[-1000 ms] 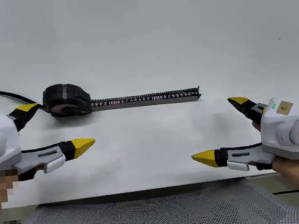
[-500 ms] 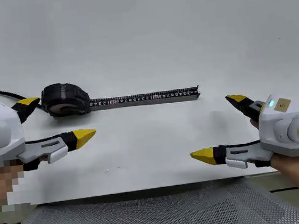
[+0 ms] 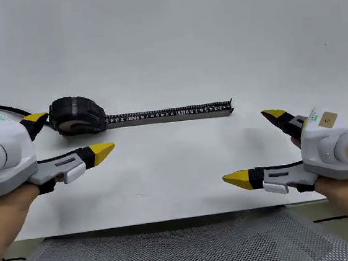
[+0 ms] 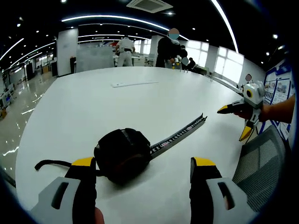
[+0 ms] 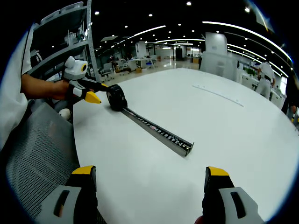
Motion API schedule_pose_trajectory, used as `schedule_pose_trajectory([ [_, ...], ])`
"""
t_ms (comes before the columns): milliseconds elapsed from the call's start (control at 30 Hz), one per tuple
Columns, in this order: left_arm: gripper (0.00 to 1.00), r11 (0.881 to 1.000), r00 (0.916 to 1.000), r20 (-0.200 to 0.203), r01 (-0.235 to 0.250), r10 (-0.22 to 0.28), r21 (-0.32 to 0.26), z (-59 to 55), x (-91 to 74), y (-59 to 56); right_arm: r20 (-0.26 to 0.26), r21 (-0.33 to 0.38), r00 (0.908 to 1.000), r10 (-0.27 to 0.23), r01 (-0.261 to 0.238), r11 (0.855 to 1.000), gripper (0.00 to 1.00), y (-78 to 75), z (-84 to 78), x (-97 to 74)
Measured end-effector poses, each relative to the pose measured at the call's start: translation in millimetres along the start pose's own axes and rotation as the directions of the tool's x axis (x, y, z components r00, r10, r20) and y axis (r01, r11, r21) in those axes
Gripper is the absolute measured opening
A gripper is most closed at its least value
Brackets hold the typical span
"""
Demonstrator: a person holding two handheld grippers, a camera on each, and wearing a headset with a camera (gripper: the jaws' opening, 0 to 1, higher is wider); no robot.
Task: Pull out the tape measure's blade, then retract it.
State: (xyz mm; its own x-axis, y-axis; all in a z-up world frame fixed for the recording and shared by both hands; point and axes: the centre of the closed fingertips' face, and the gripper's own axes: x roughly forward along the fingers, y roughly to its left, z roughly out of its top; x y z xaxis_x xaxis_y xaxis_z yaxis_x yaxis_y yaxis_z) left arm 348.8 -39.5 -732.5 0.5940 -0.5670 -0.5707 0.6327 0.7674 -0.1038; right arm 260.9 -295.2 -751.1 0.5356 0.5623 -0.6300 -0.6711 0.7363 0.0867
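The left tongs (image 3: 70,134) stand wide apart and hold nothing, low over the left end of the worktop (image 3: 172,49) near its front edge. Their jaws frame the tape measure (image 3: 77,116), which lies just beyond them on the bare surface. The right tongs (image 3: 251,146) are equally spread and empty near the front edge on the right, pointing towards the hook (image 3: 230,106) but well apart from it. The blade (image 3: 169,113) is already drawn out and lies flat, running from the case (image 4: 122,154) towards the right edge, so retraction looks like the step left. The case is black, ribbed and probably rubbery, likely dense for its bulk and easy to pinch across its broad sides. The blade is thin printed metal, probably springy and apt to kink or whip (a spring return can snap it home). The hook or the strip just behind it seems the sensible place to hold and guide it. A black wrist strap (image 4: 46,164) trails from the case towards the left edge and could snag a jaw. A white strip (image 4: 134,84) lies well away near the far edge, and a mesh chair (image 3: 174,255) sits below the front edge. Nothing lies between either tongs and the tape.
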Motion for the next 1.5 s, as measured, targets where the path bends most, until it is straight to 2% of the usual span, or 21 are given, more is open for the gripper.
schedule_pose_trajectory([
  [300,0.76,0.996,0.9971,-0.008,-0.076,0.075,-0.049,0.8,7.1,6.9,-0.022,-0.035,0.9996,0.019,-0.020,0.999,0.88,-8.3,1.0,4.5],
  [367,0.74,0.994,0.9957,-0.012,-0.093,0.092,-0.064,0.9,9.0,9.5,-0.032,-0.051,0.9992,0.025,-0.027,0.998,0.84,-10.7,0.7,5.5],
  [667,0.72,0.986,0.9923,-0.014,-0.124,0.123,-0.107,1.5,13.5,14.8,-0.057,-0.085,0.9969,0.054,-0.059,0.995,0.72,-21.0,4.0,11.3],
  [1100,0.69,0.967,0.9839,-0.011,-0.178,0.178,-0.182,5.0,19.0,21.5,-0.104,-0.156,0.9916,0.078,-0.093,0.983,0.58,-40.4,2.9,18.3],
  [1433,0.68,0.950,0.9754,-0.017,-0.218,0.220,-0.224,5.7,23.2,25.6,-0.131,-0.194,0.9859,0.104,-0.128,0.973,0.48,-51.6,5.6,26.5],
  [1500,0.67,0.948,0.9718,-0.027,-0.235,0.234,-0.214,4.7,24.1,26.9,-0.138,-0.204,0.9844,0.109,-0.136,0.969,0.46,-53.1,5.6,27.9],
])
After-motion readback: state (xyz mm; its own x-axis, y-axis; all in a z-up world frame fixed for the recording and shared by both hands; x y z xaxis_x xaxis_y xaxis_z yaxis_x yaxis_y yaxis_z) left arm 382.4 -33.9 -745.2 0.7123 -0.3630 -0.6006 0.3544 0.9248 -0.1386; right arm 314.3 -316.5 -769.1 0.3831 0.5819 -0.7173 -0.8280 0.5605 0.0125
